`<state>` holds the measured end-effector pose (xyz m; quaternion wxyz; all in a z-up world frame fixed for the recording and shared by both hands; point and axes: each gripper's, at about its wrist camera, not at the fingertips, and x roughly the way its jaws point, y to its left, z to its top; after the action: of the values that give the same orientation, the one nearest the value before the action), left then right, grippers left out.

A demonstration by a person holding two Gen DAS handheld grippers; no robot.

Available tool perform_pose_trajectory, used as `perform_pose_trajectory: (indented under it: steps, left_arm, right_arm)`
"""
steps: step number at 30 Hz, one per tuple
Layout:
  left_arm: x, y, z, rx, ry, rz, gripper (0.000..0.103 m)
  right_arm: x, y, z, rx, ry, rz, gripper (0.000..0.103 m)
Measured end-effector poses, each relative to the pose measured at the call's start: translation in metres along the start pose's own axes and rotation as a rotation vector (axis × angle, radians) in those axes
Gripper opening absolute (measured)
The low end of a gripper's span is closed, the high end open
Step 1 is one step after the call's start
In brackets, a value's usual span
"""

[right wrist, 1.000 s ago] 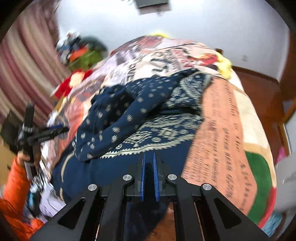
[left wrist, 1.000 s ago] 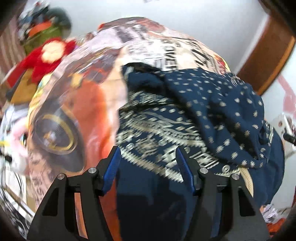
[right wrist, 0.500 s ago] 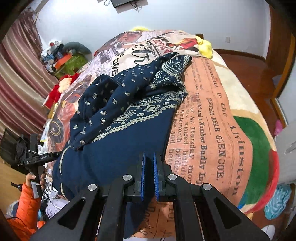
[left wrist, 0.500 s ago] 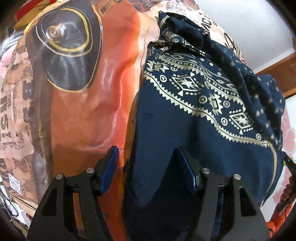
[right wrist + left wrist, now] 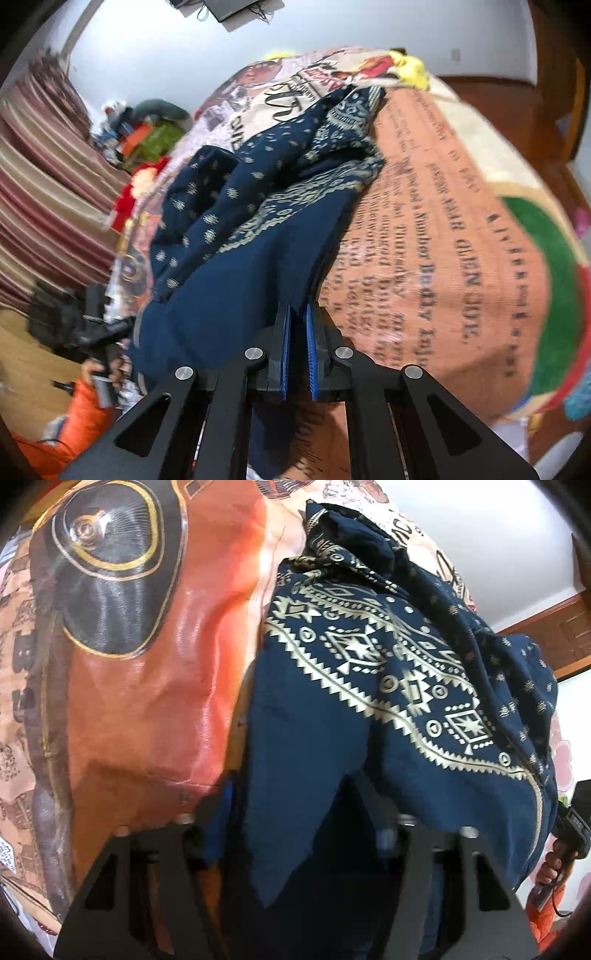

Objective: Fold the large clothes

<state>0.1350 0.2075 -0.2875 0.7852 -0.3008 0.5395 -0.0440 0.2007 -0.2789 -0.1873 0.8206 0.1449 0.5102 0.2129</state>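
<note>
Left wrist view: the left hand-held gripper points down at the near edge of a navy garment that lies on a bed covered by a printed blanket. Its jaws are closing, and a pointed corner of the navy cloth hangs between the two fingers and drapes over their tips, so the pads are mostly hidden; I cannot tell whether they press the cloth yet. Beyond the plain navy part runs a cream geometric border, and farther on the garment bunches into dotted folds. At the right edge a hand in an orange sleeve grips a black handle.

Right wrist view: the right hand-held gripper has its blue pads pressed nearly together, with only a narrow slit between them. The garment's right edge reaches the fingertips, but whether cloth is caught in the slit cannot be told. The garment stretches away up the bed, with the dotted part heaped to the left. The blanket to the right shows newspaper-style lettering on orange. At the lower left, the other hand holds its black handle beside the bed, against a striped curtain.
</note>
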Motion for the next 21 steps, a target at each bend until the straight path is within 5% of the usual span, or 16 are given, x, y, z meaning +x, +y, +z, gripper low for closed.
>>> perform_pose_trajectory:
  steps: [2, 11, 21]
  left_arm:
    - [-0.001, -0.006, 0.003, -0.006, -0.004, -0.041, 0.015]
    - [-0.048, -0.058, 0.031, 0.094, -0.148, -0.079, 0.011]
    - [-0.09, -0.13, 0.094, 0.263, -0.289, -0.122, 0.01]
  right_arm:
    - [0.005, -0.006, 0.001, 0.044, -0.002, 0.06, 0.005]
    - [-0.001, 0.026, 0.004, -0.078, -0.128, 0.075, 0.002]
    - [-0.011, 0.048, 0.057, -0.193, -0.273, 0.052, 0.0]
